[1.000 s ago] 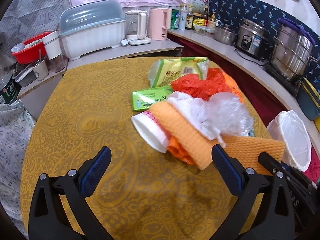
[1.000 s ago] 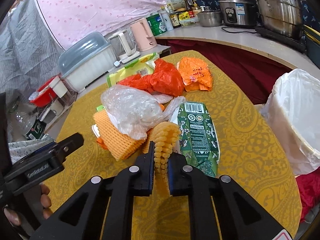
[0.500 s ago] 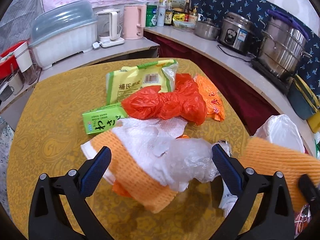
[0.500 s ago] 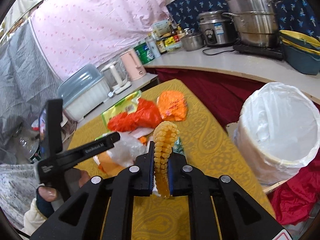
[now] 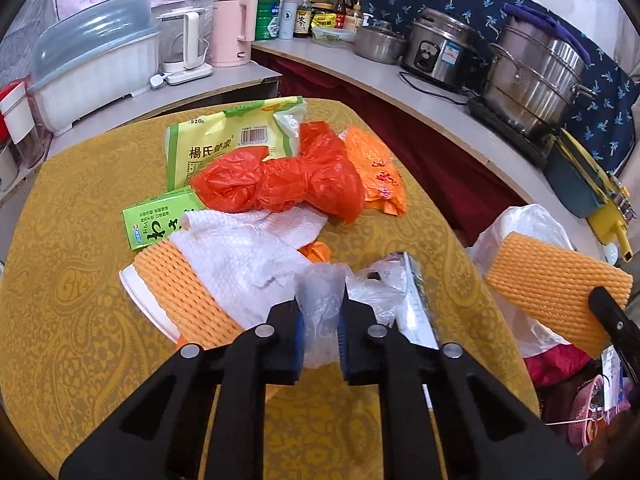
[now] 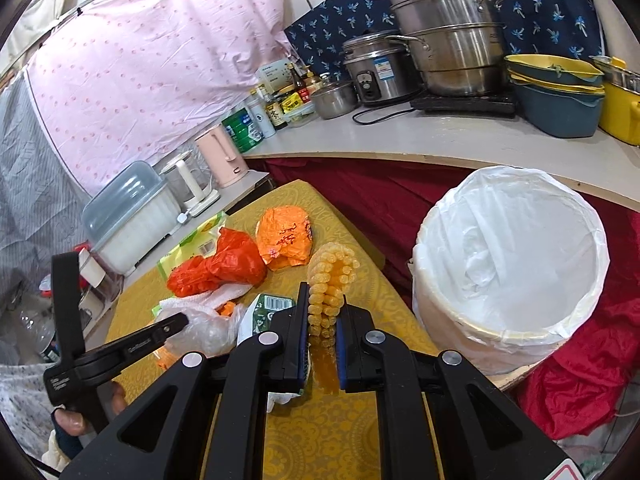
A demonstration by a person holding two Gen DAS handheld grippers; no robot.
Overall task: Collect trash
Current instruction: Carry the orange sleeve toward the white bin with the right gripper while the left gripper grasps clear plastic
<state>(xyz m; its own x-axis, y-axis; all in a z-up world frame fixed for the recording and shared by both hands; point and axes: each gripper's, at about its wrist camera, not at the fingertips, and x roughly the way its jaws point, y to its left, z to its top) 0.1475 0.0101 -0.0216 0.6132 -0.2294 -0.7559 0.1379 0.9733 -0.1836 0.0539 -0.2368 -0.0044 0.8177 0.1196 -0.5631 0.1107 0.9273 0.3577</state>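
Observation:
A heap of trash lies on the yellow table (image 5: 72,280). My left gripper (image 5: 320,334) is shut on a clear plastic bag (image 5: 326,312) at the near side of the heap. My right gripper (image 6: 322,330) is shut on an orange foam net (image 6: 330,280) and holds it in the air left of the white-lined trash bin (image 6: 508,264); the net also shows in the left wrist view (image 5: 556,292). The heap holds a red plastic bag (image 5: 280,180), a white foam sheet (image 5: 248,252), another orange foam net (image 5: 180,284) and a green box (image 5: 156,220).
A yellow-green packet (image 5: 224,148) and an orange wrapper (image 5: 376,172) lie at the far side of the heap. A green carton (image 6: 260,312) lies by my right gripper. The counter behind holds a pink kettle (image 5: 230,32), a rice cooker (image 5: 440,48) and steel pots (image 5: 536,76).
My left gripper has closed on the clear plastic bag. My right gripper has carried the orange foam net up and toward the bin.

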